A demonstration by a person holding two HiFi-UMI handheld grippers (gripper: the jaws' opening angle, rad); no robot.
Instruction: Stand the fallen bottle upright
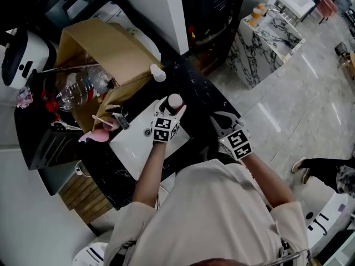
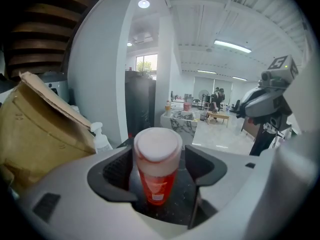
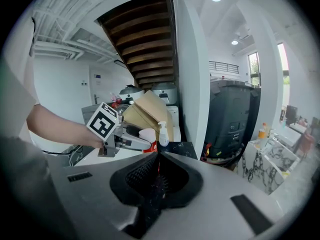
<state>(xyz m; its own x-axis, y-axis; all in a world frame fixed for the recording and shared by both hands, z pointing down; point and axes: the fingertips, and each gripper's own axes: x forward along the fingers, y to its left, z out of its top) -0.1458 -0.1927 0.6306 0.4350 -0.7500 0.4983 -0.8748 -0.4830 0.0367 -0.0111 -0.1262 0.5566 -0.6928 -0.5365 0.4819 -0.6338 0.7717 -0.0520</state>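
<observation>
A red bottle (image 2: 156, 181) with a white cap stands upright on the black countertop (image 1: 194, 93). My left gripper (image 2: 160, 169) is open around it, with a pad on each side and a thin gap showing at both. In the head view the bottle (image 1: 175, 102) sits just past the left gripper (image 1: 173, 110), beside the white sink (image 1: 138, 143). My right gripper (image 3: 157, 171) is shut with nothing in it, and it hovers to the right (image 1: 220, 121), apart from the bottle. From the right gripper view the bottle (image 3: 148, 136) shows within the left gripper (image 3: 132, 141).
A brown cardboard box (image 1: 105, 54) lies tipped at the back left, with a clear plastic bottle (image 1: 83, 87) by it. A white spray bottle (image 1: 157, 72) stands behind the red bottle. A pink object (image 1: 100, 132) lies at the sink's left edge. A marble counter (image 1: 266, 43) stands across the floor.
</observation>
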